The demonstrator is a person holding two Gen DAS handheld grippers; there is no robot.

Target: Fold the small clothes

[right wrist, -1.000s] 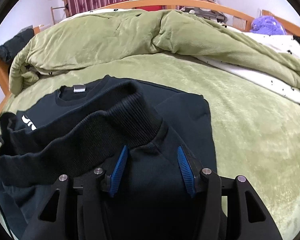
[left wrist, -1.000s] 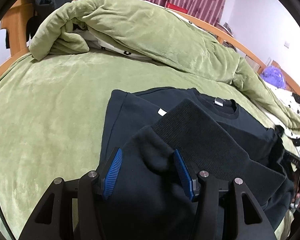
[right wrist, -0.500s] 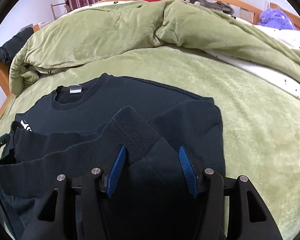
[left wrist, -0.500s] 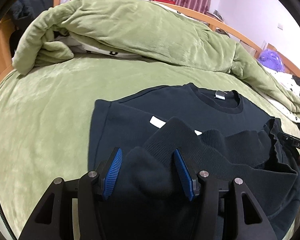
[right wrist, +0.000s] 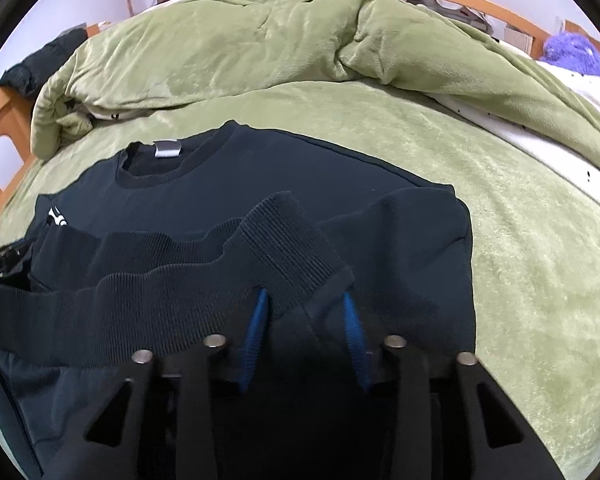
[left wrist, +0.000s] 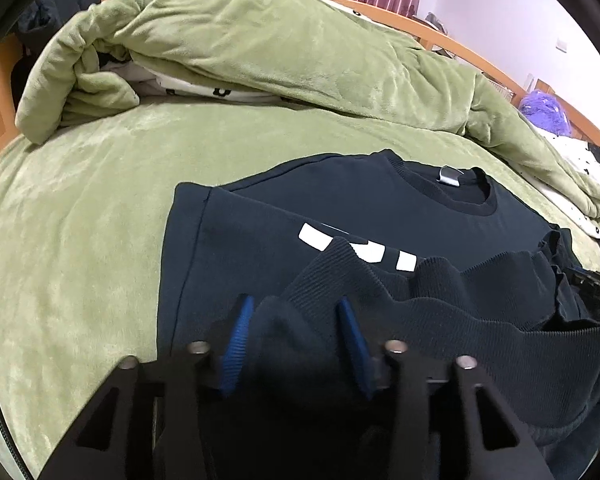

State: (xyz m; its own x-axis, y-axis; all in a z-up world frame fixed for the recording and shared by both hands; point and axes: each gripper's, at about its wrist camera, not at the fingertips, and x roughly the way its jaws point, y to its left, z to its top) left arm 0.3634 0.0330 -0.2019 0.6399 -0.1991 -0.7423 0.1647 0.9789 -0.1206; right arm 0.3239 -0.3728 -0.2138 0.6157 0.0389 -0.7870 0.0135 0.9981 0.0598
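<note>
- Dark sweatshirt (left wrist: 380, 216) lies flat on the green bed (left wrist: 80, 208), collar away from me, both sides tucked in. Bottom ribbed hem (left wrist: 480, 320) is lifted, being carried up toward the collar.
- Left gripper (left wrist: 296, 328): jaws closing, hem corner fabric bunched between the blue pads, so I'm grasping the hem.
- Right gripper (right wrist: 304, 320): same, closing on the other hem corner.
- Do it well, my read: keep both grippers level so the hem band (right wrist: 140, 280) stays taut, it sags in the middle now.
- Land the hem just short of the collar (right wrist: 156, 168), edges matched to the folded sides.
- Lower flat before letting go; thick fleece likely springs back, so press down first.
</note>
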